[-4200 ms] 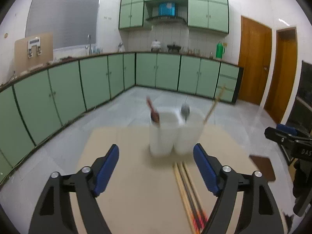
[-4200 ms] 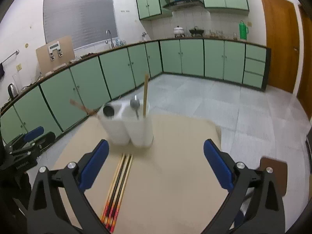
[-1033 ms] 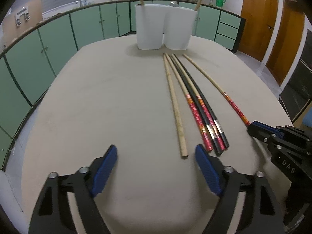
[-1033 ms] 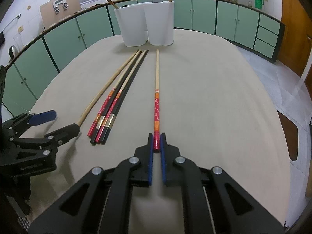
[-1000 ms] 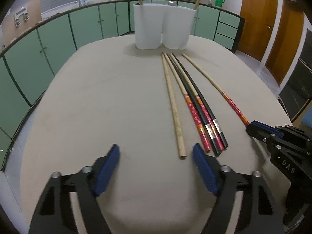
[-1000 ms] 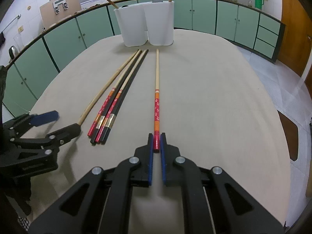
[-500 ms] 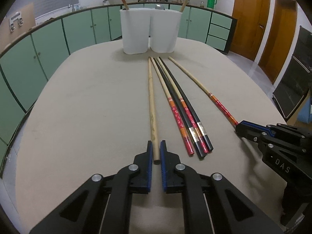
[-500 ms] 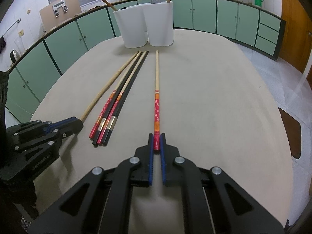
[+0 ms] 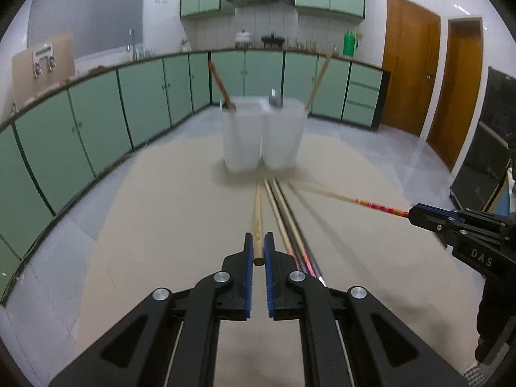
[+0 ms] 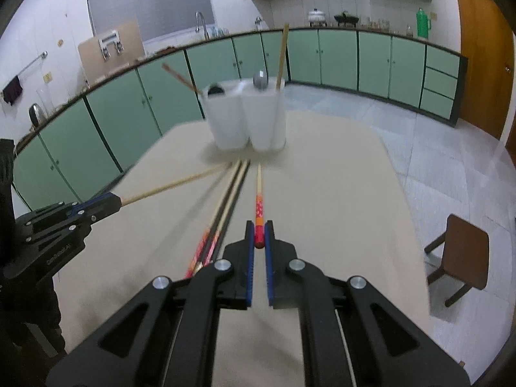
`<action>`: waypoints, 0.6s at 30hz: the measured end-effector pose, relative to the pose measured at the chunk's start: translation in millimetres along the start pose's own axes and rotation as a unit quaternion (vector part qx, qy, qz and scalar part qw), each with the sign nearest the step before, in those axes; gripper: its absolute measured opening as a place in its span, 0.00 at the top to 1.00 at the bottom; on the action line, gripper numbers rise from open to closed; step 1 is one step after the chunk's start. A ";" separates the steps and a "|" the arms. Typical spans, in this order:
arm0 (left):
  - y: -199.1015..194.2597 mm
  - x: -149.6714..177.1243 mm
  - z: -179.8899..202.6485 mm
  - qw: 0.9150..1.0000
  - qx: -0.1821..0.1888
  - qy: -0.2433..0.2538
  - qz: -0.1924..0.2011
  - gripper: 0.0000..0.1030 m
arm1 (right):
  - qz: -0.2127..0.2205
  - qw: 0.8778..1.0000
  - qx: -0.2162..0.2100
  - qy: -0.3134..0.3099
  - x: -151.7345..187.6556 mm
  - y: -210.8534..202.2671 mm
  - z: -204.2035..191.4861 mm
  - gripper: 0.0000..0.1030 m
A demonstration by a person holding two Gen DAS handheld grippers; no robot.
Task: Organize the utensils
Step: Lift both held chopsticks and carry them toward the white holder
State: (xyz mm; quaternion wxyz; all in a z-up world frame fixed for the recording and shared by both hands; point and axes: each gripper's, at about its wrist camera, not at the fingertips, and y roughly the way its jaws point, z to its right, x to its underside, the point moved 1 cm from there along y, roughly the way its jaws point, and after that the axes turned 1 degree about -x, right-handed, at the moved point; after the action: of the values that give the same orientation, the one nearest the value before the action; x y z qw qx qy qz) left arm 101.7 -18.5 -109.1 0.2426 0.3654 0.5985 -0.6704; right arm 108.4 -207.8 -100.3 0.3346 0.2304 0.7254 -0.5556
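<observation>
Bamboo, plain and long: the left gripper [image 9: 256, 251] pinches the bare chopstick [image 9: 258, 216] at its near tip. Rightward, the right gripper [image 10: 259, 237] nips the red-patterned chopstick [image 10: 259, 206] likewise. Either could pivot, slip, or miss the white holder [image 10: 248, 119] beyond.

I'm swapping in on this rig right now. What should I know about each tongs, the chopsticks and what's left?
Left tongs: shut on the plain wooden chopstick, its near end raised.
Right tongs: shut on the red-patterned chopstick, also raised.
Three dark chopsticks lie on the table between them.
White holder at the far end already has utensils in it.
Left: drop both held chopsticks into the holder, then the three on the table.
</observation>
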 end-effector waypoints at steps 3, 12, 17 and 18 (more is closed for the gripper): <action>-10.8 -19.9 -2.5 1.000 0.006 -0.003 0.022 0.93 | 0.016 1.000 -0.006 -0.001 -20.2 -12.1 2.3 0.95; -16.8 -76.3 -7.3 0.998 0.024 0.005 0.061 0.94 | 0.044 0.998 -0.031 -0.024 -86.5 -30.4 -1.8 0.95; -10.8 -97.6 -7.5 0.997 0.035 0.010 0.062 0.94 | 0.037 0.998 -0.044 -0.036 -127.0 -25.3 -3.2 0.95; -9.8 -101.3 -7.9 0.997 0.037 0.012 0.062 0.94 | 0.037 0.997 -0.045 -0.040 -134.6 -25.3 -3.1 0.95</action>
State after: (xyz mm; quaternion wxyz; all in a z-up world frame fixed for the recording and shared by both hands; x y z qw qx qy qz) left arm 158.1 -20.5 -24.0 0.2631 0.4185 0.5518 -0.6717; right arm 180.0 -206.7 16.4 0.3938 0.2198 0.7269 -0.5180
